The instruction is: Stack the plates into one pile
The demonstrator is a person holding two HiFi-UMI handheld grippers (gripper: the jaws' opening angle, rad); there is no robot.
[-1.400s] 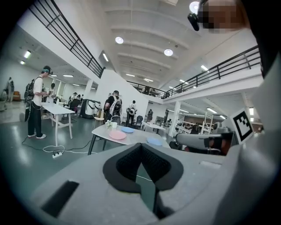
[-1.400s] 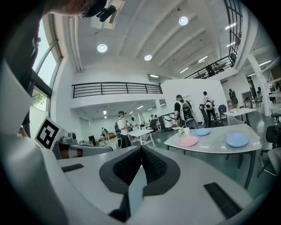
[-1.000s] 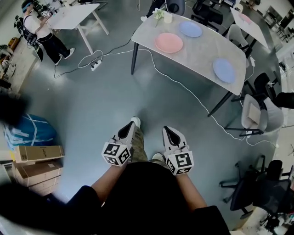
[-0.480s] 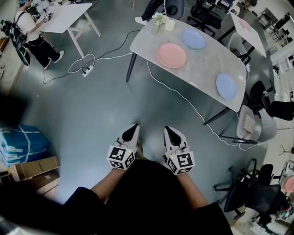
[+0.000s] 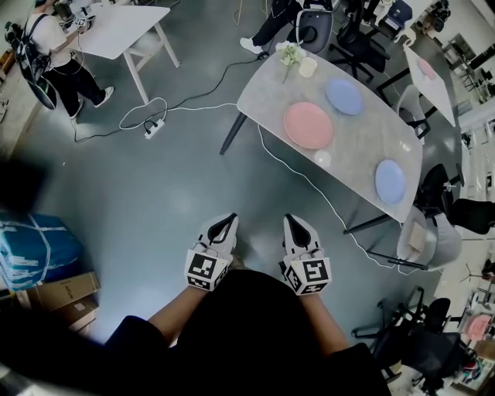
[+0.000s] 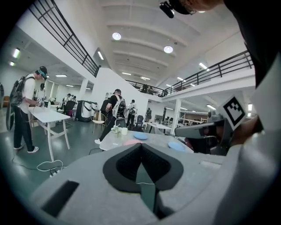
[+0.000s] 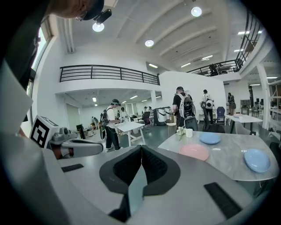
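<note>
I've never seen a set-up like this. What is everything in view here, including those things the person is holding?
table: one, grey, ahead to the right
pink plate: one, pink, on the table
blue plates: two, blue, on the table, one beyond the pink plate, one near the right end; none stacked
cup: one, white, at the table's far corner beside a flower sprig
chair: one, light grey, at the table's right end
white table: one, white, far left, with a person wearing a backpack beside it
power strip: one, white, on the floor
cardboard boxes: two, brown, at the left edge
blue bag: one, blue, above the boxes
left claw: one, white and black, shut, empty
right claw: one, white and black, shut, empty
</note>
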